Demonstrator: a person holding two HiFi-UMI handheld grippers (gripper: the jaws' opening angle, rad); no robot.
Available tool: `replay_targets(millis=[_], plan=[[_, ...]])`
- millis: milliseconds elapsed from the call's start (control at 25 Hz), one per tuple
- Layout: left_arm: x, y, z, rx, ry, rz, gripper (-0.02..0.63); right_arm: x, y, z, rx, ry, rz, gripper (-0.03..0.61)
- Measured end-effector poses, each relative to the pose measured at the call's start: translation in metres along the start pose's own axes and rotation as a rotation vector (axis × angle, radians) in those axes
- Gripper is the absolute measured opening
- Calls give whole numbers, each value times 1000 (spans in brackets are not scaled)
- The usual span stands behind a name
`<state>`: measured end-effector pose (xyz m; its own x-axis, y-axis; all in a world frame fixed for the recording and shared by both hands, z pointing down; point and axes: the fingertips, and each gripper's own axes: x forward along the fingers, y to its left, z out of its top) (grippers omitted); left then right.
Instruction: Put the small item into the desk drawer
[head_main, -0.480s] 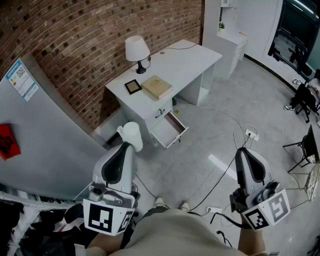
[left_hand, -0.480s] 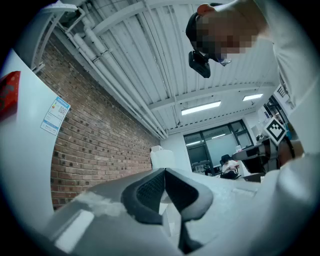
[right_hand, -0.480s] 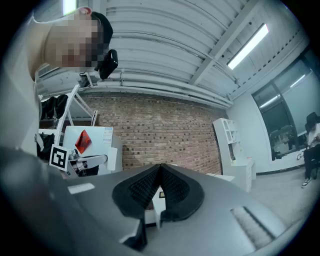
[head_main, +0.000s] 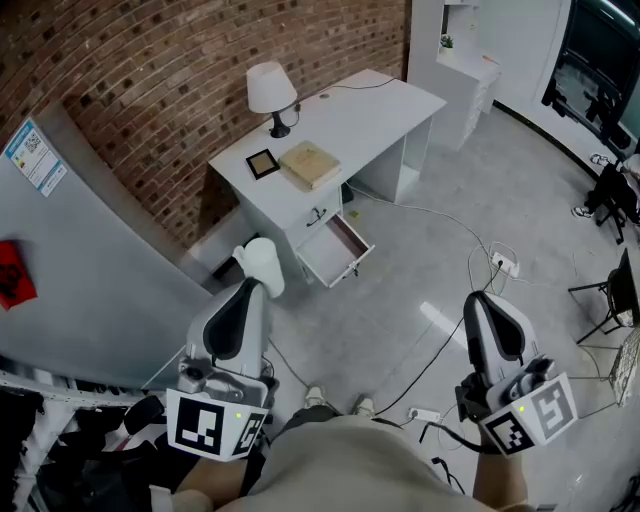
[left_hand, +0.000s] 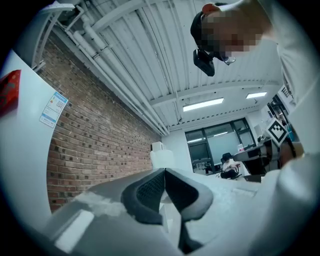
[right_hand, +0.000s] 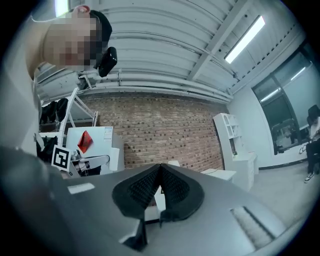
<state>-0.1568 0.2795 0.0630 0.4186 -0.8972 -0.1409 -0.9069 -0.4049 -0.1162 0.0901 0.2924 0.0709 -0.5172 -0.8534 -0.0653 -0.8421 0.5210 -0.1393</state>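
Both claws are pressed together: the left claw (head_main: 256, 286) pinches the small white item (head_main: 263, 263), the right claw (head_main: 481, 299) holds nothing. The open drawer (head_main: 335, 255) is far off, so walking closer probably comes next.

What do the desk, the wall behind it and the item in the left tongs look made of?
Desk: smooth matte white flat panels, likely painted or laminated board. Wall: bare red-brown brick, mortar lines showing. In the left tongs, the white item: smooth, rounded, perhaps plastic; too blurred to be sure.
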Motion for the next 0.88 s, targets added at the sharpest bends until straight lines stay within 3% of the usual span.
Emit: replay_targets(millis=[200,400,880], plan=[[8,-19,-5,12,12,7,6,-8,-14,-15,10,41,18,3],[18,-33,-11,8,19,5,6,-9,-20,-21,-123,85,7,3],[62,-24,-30,8,17,-6,6,28,-51,-42,-75,102,11,3]])
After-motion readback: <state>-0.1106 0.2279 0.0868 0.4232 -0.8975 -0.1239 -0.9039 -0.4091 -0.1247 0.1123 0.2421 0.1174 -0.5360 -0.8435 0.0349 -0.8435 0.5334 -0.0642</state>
